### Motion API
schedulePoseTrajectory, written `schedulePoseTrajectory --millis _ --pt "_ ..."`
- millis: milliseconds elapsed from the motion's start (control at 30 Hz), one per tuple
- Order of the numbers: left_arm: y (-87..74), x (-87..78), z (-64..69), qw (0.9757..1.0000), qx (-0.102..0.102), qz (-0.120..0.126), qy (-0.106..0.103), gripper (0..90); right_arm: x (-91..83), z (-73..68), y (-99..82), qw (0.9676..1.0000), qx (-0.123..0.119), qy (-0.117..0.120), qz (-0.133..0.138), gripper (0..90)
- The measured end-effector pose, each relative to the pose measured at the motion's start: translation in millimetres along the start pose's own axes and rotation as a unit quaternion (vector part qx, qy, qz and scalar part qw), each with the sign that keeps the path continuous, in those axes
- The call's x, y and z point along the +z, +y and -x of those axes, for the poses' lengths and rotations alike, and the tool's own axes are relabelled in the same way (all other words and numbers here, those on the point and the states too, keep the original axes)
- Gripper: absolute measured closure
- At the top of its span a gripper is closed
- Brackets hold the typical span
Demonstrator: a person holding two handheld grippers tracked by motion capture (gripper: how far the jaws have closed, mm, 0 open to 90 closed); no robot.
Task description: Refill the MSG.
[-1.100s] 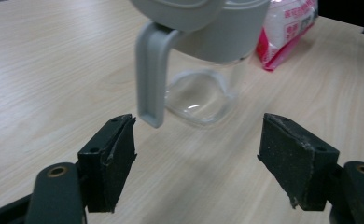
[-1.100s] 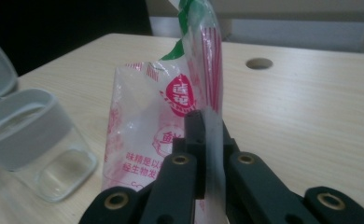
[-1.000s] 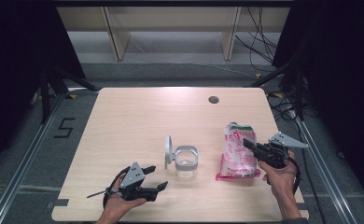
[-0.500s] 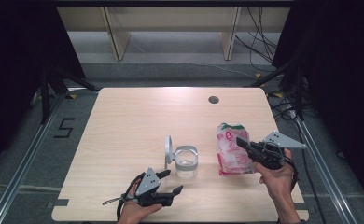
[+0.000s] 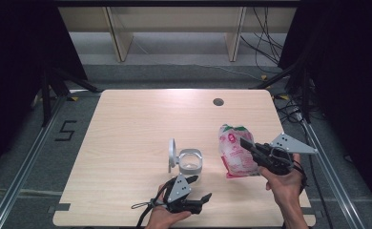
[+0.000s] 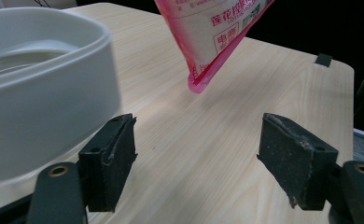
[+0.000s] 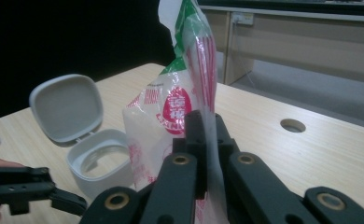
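Note:
A pink and white bag (image 5: 234, 155) with a green top hangs tilted above the table, lifted clear of the wood. My right gripper (image 5: 243, 142) is shut on the bag's side edge; in the right gripper view both jaws pinch the plastic of the bag (image 7: 171, 116) at the gripper (image 7: 203, 123). A small grey container (image 5: 190, 161) stands open with its hinged lid (image 5: 172, 153) upright on its left. My left gripper (image 5: 205, 196) lies low near the front edge, open and holding nothing. From the left gripper (image 6: 203, 158), the container (image 6: 45, 84) is close on the left and the bag (image 6: 213, 32) hangs ahead.
The light wooden table (image 5: 127, 124) has a round cable hole (image 5: 218, 101) near its far edge. Shelving legs and cables stand on the floor beyond the table. The left gripper (image 7: 26, 189) shows at the lower left of the right gripper view.
My left gripper slid right along the front edge, ending just in front of the container. The right gripper rose and carried the bag up off the table and slightly leftward.

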State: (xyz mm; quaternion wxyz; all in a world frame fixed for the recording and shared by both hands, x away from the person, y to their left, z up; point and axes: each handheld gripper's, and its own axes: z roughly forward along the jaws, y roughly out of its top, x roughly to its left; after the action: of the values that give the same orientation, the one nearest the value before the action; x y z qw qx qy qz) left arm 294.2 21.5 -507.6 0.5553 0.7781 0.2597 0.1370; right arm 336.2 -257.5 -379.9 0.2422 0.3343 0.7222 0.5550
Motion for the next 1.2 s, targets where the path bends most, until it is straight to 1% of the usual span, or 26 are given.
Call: schedulePoseTrajectory --millis 33,67,100,133,200,300,433,467,500,533,567,600,667,700,733,767,800,833,867,933,967,1000,1100,1133,1167,1200 --pt "2.0 3.9 3.4 1.0 0.008 0.005 0.003 26.4 -0.2 -1.2 0.7 1.0 -0.004 0.002 0.003 90.0" --pt "4.0 6.4 5.4 0.9999 0.009 0.006 -0.002 26.4 -1.6 -4.3 2.2 1.0 0.0 0.002 -0.002 90.0" --pt "5.8 8.8 7.4 0.9999 0.009 0.004 -0.002 26.2 -1.7 -7.4 2.9 0.9997 0.016 0.018 -0.002 90.0" --pt "8.7 14.1 11.2 0.9999 0.006 0.008 -0.006 25.5 -1.9 -9.2 6.0 0.9996 0.0 0.027 -0.001 90.0" --pt "11.0 17.0 12.5 0.9999 0.01 0.005 -0.007 25.5 -2.2 -10.1 6.7 0.9997 -0.002 0.025 -0.001 90.0" --pt "13.9 25.0 13.8 0.9999 0.015 0.006 -0.004 25.5 -2.4 -15.2 9.3 0.9992 0.007 0.039 0.003 90.0" --pt "15.9 37.8 14.1 1.0 0.008 0.003 -0.004 25.9 -3.8 -20.5 13.4 0.9993 -0.008 0.036 0.008 90.0" --pt "16.7 41.4 15.2 1.0 0.004 0.001 -0.001 25.9 -4.3 -22.7 14.3 0.9992 -0.006 0.038 0.006 90.0" --pt "17.6 43.3 14.2 0.9999 0.015 -0.006 0.004 26.1 -4.4 -24.8 15.7 0.9993 -0.008 0.035 0.012 90.0" --pt "18.6 47.7 16.4 0.9999 0.009 0.004 0.007 26.9 -5.2 -25.7 17.5 0.9991 -0.012 0.04 0.013 90.0" --pt "18.8 49.7 16.6 0.9998 0.012 0.006 0.016 27.4 -6.4 -26.2 18.2 0.9991 -0.011 0.038 0.011 90.0" --pt "18.8 49.7 16.6 0.9998 0.012 0.006 0.016 28.3 -6.4 -26.2 18.2 0.9991 -0.011 0.038 0.011 90.0" --pt "18.7 51.4 15.3 0.9996 0.013 -0.003 0.025 29.7 -7.1 -26.8 20.0 0.9985 0.0 0.051 0.018 90.0" --pt "18.5 53.2 15.2 0.9996 0.018 -0.003 0.02 29.5 -7.9 -27.7 20.5 0.9985 0.009 0.052 0.018 90.0" --pt "19.1 55.0 17.6 0.9989 0.03 -0.003 0.036 31.0 -6.8 -26.2 21.3 0.9982 -0.006 0.055 0.024 90.0" --pt "19.1 55.0 17.6 0.9989 0.03 -0.003 0.036 31.4 -6.8 -26.2 21.3 0.9982 -0.006 0.055 0.024 90.0" --pt "19.2 56.8 17.9 0.9982 0.04 -0.003 0.045 31.4 -6.3 -26.6 21.1 0.998 -0.005 0.058 0.025 90.0" --pt "18.8 58.3 17.0 0.9986 0.034 0.0 0.041 33.3 -5.8 -28.0 21.0 0.9978 0.002 0.062 0.022 90.0" --pt "19.0 58.6 16.7 0.9991 0.023 0.0 0.035 39.4 -5.7 -28.5 20.9 0.9978 -0.003 0.061 0.024 90.0" --pt "18.8 59.5 17.3 0.9989 0.029 0.006 0.036 41.4 -5.6 -28.6 21.0 0.9981 -0.004 0.058 0.021 90.0" --pt "19.0 59.9 18.6 0.9985 0.042 0.007 0.035 45.4 -5.2 -28.4 21.1 0.9981 -0.007 0.057 0.023 90.0" --pt "18.7 60.6 19.9 0.9987 0.037 0.011 0.034 49.1 -5.6 -29.9 21.2 0.9982 0.002 0.057 0.017 90.0" --pt "18.9 61.2 20.2 0.9985 0.034 0.015 0.041 57.4 -4.1 -30.0 21.1 0.9984 -0.005 0.052 0.021 90.0" --pt "18.5 61.9 20.1 0.9984 0.028 0.024 0.042 62.9 -3.5 -30.3 21.4 0.9979 0.0 0.062 0.019 90.0" --pt "18.5 61.9 20.1 0.9984 0.028 0.024 0.042 66.3 -3.5 -30.3 21.4 0.9979 0.0 0.062 0.019 90.0" --pt "18.9 60.7 20.1 0.998 0.028 0.025 0.051 66.3 -3.3 -30.1 21.7 0.9979 -0.001 0.061 0.022 90.0"
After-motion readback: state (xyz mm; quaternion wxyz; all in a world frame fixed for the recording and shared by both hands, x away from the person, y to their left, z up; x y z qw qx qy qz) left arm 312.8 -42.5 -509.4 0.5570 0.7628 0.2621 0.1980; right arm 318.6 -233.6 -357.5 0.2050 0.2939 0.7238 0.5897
